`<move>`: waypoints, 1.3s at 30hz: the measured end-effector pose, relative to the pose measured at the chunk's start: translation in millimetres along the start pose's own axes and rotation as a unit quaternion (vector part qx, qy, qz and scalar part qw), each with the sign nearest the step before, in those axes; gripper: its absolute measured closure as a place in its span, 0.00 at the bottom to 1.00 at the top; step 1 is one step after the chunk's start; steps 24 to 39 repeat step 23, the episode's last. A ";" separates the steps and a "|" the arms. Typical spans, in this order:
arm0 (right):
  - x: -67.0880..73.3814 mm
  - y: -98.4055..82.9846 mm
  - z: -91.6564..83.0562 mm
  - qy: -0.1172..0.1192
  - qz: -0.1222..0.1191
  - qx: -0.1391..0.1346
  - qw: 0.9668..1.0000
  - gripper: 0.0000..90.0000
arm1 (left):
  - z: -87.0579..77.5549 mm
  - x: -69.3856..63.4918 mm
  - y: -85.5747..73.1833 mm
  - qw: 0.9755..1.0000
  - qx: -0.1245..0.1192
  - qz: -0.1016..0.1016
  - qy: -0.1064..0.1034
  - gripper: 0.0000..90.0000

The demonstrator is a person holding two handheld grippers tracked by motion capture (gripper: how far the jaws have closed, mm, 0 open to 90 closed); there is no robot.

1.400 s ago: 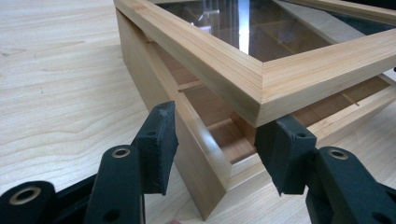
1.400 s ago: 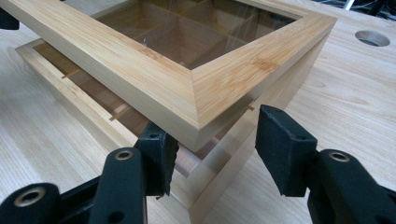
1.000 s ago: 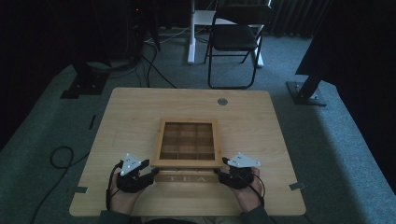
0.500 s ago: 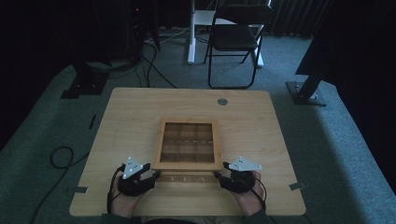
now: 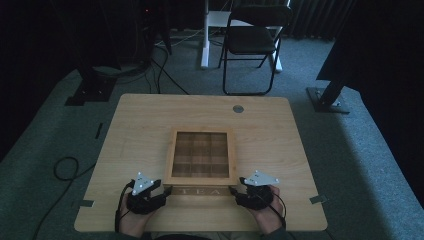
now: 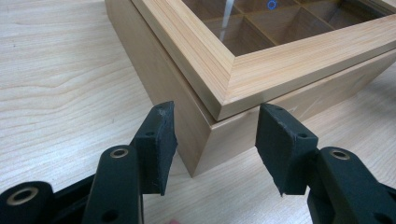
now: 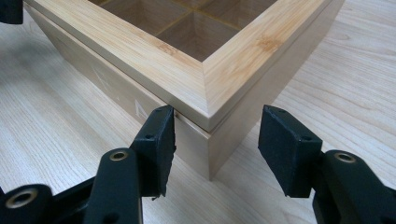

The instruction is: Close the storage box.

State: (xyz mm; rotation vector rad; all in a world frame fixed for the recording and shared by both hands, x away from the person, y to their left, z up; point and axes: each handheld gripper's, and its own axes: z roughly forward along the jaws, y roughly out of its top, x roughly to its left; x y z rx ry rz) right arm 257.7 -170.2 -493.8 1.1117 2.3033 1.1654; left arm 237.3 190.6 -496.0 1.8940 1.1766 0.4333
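One wooden tea box (image 5: 201,156) — two grippers, left gripper (image 5: 165,190) and right gripper (image 5: 236,190), jaws apart at its corners.

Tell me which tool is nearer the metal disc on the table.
Right. The right tool sits at the tea box's near right corner, the left tool at its near left corner; the disc lies far right.

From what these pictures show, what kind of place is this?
Probably a lab or studio set up for recording, not a home: a bare wooden table on grey carpet, dark stands with loose cables, and a folding chair. A wooden tea box sits on the table.
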 end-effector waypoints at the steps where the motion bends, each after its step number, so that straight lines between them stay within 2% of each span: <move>1: 0.0 -0.2 -0.4 0.001 0.000 0.001 1.000 0.50 | -1.5 0.4 0.5 1.000 -0.002 -0.002 -0.002 0.53; 4: 0.5 -0.9 -2.7 0.005 0.002 -0.005 1.000 0.50 | -5.8 0.5 2.2 1.000 -0.012 -0.006 -0.004 0.52; 5: -0.4 0.2 -9.1 0.003 0.007 -0.015 1.000 0.50 | -10.0 1.0 3.7 1.000 -0.021 -0.008 -0.003 0.52; 9: -6.4 2.0 -18.2 -0.006 0.014 -0.037 0.999 0.49 | -13.6 3.8 5.0 1.000 -0.027 -0.010 0.003 0.52; 12: -7.7 2.3 -19.3 -0.007 0.017 -0.039 0.999 0.49 | -15.4 4.7 6.0 0.999 -0.030 -0.011 0.004 0.52; 14: -16.8 5.2 -22.2 -0.017 0.023 -0.049 0.998 0.49 | -17.5 4.8 7.5 0.999 -0.034 -0.009 0.006 0.52; 17: -22.6 7.9 -22.7 -0.024 0.027 -0.051 0.998 0.49 | -20.7 5.7 10.6 0.999 -0.041 -0.009 0.009 0.52; 18: -29.9 10.9 -23.1 -0.030 0.030 -0.054 0.998 0.49 | -22.7 7.6 12.5 0.999 -0.047 -0.011 0.010 0.52; 23: -48.9 16.2 -17.1 -0.051 0.040 -0.049 0.997 0.49 | -25.9 12.1 15.0 0.998 -0.056 -0.019 0.016 0.52; 39: -48.9 16.2 -17.1 -0.051 0.040 -0.049 0.997 0.49 | -25.9 12.1 15.0 0.998 -0.056 -0.019 0.016 0.52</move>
